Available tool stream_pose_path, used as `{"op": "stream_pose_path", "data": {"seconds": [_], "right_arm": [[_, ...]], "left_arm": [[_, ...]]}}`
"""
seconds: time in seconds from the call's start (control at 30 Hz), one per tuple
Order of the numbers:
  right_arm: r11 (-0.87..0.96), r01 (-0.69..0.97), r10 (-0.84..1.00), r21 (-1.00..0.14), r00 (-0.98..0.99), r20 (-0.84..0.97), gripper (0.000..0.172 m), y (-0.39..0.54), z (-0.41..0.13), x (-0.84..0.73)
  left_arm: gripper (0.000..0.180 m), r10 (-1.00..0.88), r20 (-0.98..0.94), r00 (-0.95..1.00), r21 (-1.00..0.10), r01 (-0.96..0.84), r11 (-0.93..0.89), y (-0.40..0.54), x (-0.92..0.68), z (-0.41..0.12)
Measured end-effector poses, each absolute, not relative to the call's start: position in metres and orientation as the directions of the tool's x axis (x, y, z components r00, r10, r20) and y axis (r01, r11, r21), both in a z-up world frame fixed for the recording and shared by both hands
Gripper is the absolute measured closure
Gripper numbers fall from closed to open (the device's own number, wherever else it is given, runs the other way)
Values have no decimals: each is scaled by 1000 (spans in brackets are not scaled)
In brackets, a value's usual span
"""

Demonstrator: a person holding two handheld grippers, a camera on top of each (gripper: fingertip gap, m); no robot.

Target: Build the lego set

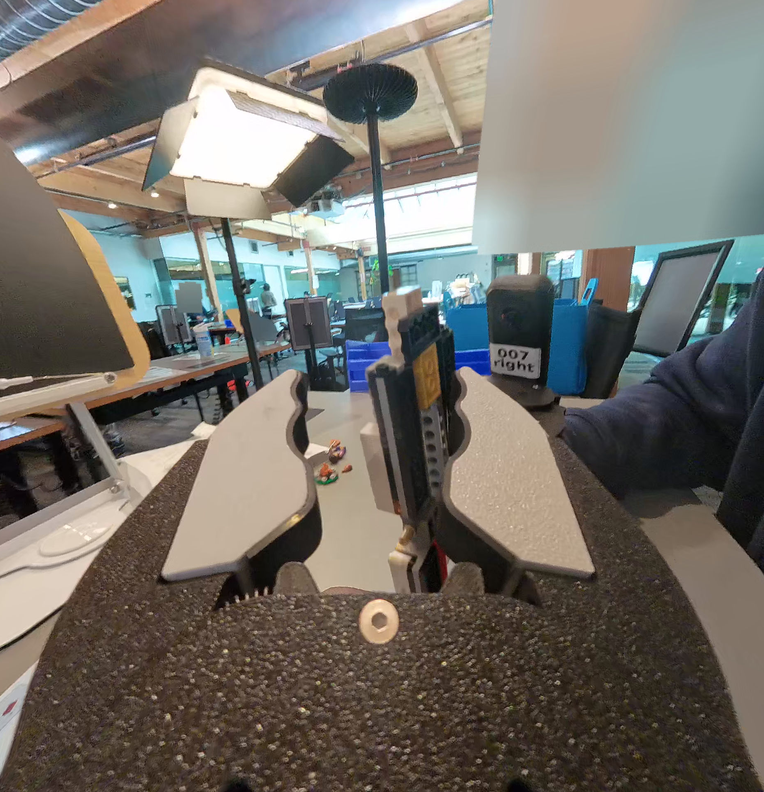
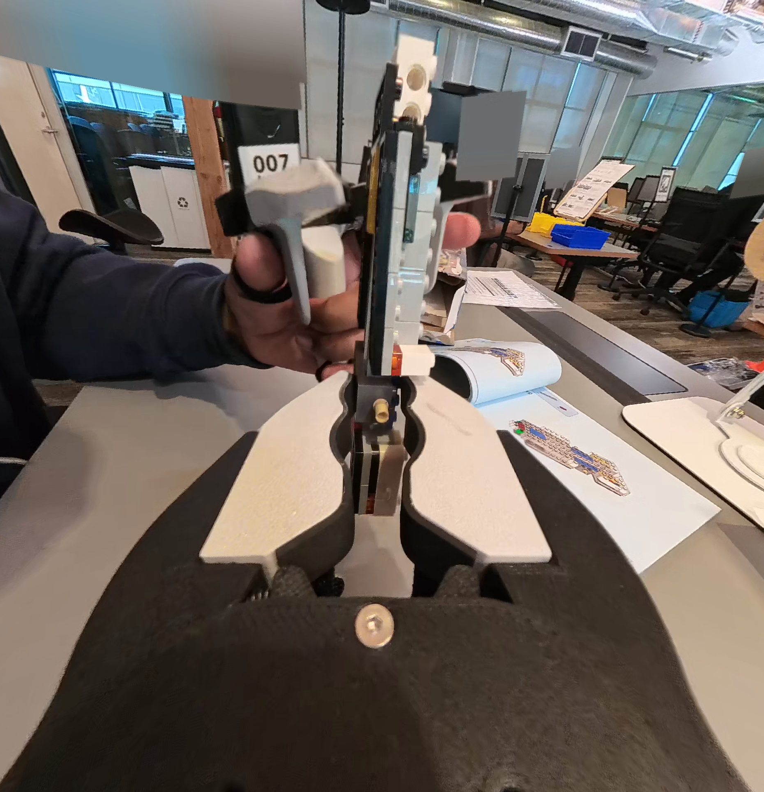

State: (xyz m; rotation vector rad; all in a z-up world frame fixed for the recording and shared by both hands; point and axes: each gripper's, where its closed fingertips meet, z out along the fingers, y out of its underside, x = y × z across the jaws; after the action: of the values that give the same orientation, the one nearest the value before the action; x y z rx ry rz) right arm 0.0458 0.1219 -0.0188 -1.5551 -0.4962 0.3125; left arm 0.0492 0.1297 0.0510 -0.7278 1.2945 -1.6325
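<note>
Right gripper [image 2: 375, 411] jaws stand narrow, both pads pressed on the dark lower end of a brick-built model [image 2: 393, 240], whose long axis rises to the upper centre of the frame. Left gripper [image 1: 382, 396] jaws stand wide: the model [image 1: 418, 411] lies against its right finger [image 1: 500, 463], apparently clear of the left finger [image 1: 260, 450]. Blue bins [image 1: 367, 358] at centre; contents not discernible.

Open instruction booklet [image 2: 521, 368] on grey table [image 2: 157, 428]; lit panel lamp [image 1: 238, 137]; blue bins [image 1: 367, 360].
</note>
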Motion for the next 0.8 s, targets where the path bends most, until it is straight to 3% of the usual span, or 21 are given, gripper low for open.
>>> {"op": "stream_pose_path", "data": {"seconds": [0.37, 0.8], "right_arm": [[32, 167, 409, -985, 898, 165, 152, 124, -15, 51], [68, 225, 399, -972, 887, 234, 152, 123, -14, 48]], "left_arm": [[128, -937, -223, -268, -957, 241, 159, 122, 57, 31], [133, -927, -221, -303, -957, 248, 148, 121, 55, 28]]}}
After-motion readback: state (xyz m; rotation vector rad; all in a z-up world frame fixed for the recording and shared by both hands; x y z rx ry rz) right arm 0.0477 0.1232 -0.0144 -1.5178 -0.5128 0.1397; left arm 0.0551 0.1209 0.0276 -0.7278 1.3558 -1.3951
